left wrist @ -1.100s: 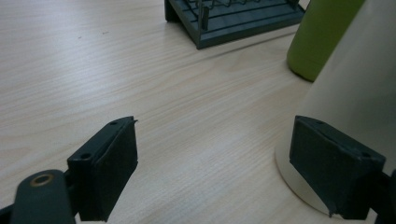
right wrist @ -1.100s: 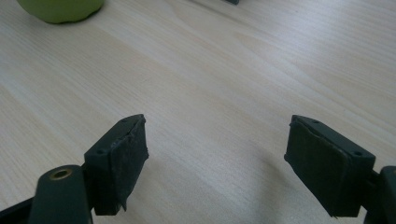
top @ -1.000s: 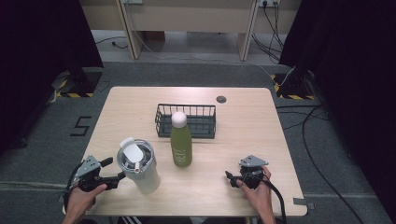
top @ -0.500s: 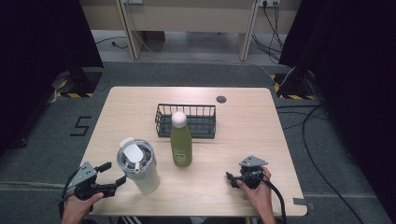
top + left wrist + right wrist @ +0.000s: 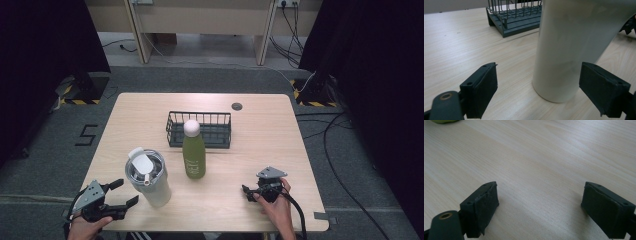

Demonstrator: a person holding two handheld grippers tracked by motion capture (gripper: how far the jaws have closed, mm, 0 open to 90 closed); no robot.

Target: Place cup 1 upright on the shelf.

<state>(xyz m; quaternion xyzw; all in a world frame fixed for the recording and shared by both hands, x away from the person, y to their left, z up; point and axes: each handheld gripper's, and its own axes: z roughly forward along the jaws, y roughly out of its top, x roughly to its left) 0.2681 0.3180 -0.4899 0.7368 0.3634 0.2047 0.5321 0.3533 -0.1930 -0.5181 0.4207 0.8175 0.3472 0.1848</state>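
A pale tumbler with a clear lid stands at the front left of the table. To its right is a green bottle with a pale cap, upright in front of a black wire basket. My left gripper sits at the table's front left corner, open and pointing at the tumbler. In the left gripper view the tumbler stands just ahead of the open left gripper, untouched by either jaw. My right gripper rests at the front right, open over bare wood.
The basket lies beyond the tumbler in the left gripper view. A small dark round disc sits in the table near its far edge. The green bottle's base peeks into the right gripper view's top left corner.
My left gripper has drawn back toward the table's near edge and a little left, still open. The right gripper, tumbler, bottle and basket have not moved.
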